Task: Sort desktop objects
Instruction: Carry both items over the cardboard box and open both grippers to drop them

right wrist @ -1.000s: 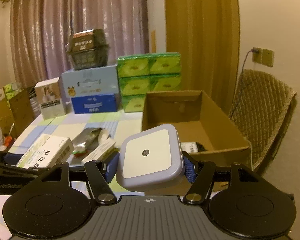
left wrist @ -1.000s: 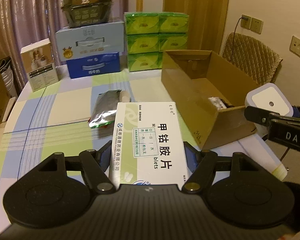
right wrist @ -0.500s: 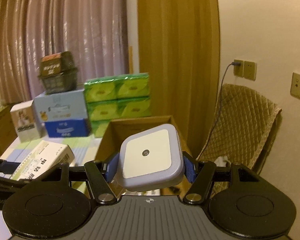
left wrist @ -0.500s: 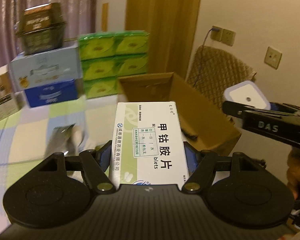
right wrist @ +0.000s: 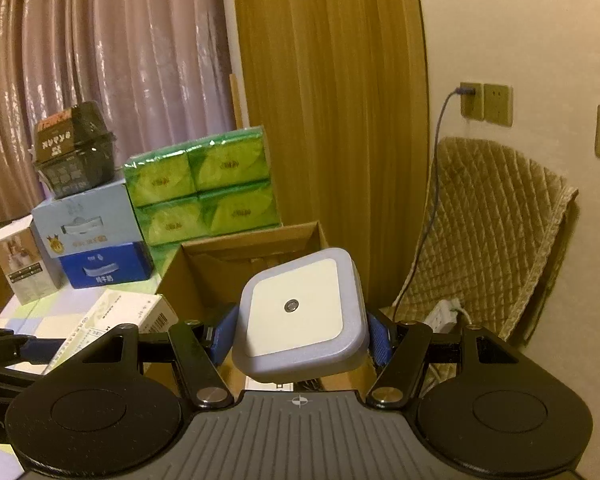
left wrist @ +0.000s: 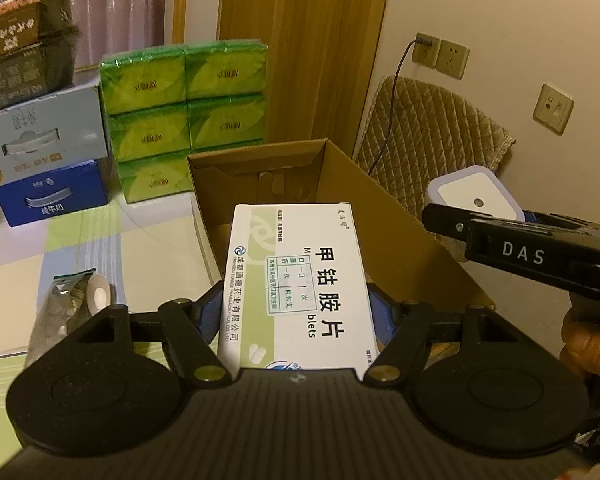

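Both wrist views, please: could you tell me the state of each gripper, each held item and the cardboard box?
Left gripper: shut on the medicine box.
Medicine box: held flat, printed face up, above the box's near edge.
Right gripper: shut on the night light.
Night light: held, white face up.
Cardboard box: open-topped.
Foil packet: lying on the table.

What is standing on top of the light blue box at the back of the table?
A dark packaged container stands on the light blue box. The wrapper hides its contents.
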Demonstrator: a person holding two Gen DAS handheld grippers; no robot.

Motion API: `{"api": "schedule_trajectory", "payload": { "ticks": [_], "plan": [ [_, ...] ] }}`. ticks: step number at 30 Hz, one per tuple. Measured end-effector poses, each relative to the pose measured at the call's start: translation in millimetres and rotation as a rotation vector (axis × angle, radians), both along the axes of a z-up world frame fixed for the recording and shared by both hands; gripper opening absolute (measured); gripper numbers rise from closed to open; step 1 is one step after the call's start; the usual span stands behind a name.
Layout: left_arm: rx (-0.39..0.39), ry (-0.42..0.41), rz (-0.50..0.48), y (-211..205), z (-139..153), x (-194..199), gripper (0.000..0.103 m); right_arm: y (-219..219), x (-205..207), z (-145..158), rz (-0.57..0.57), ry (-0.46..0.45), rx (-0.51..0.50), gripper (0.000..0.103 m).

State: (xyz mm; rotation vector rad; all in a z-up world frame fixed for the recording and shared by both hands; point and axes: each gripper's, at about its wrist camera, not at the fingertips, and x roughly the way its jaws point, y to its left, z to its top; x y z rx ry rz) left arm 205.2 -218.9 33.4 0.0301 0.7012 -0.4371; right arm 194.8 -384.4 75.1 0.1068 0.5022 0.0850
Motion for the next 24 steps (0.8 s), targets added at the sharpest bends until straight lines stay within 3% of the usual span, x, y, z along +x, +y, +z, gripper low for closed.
{"api": "schedule_trajectory", "payload": {
  "ticks": [7,9,24],
  "plan": [
    [-0.038,0.003,-0.010,-5,-12,16,0.068,-3,13,-16,-0.012,0.031,0.019,0.062],
    [-0.051,-0.003,-0.003,-4,-14,19,0.083,-4,16,-19,-0.015,0.037,0.020,0.062],
    [-0.059,-0.009,0.052,30,-16,7,0.083,7,21,-29,0.001,0.060,0.026,0.062]
  ]
}}
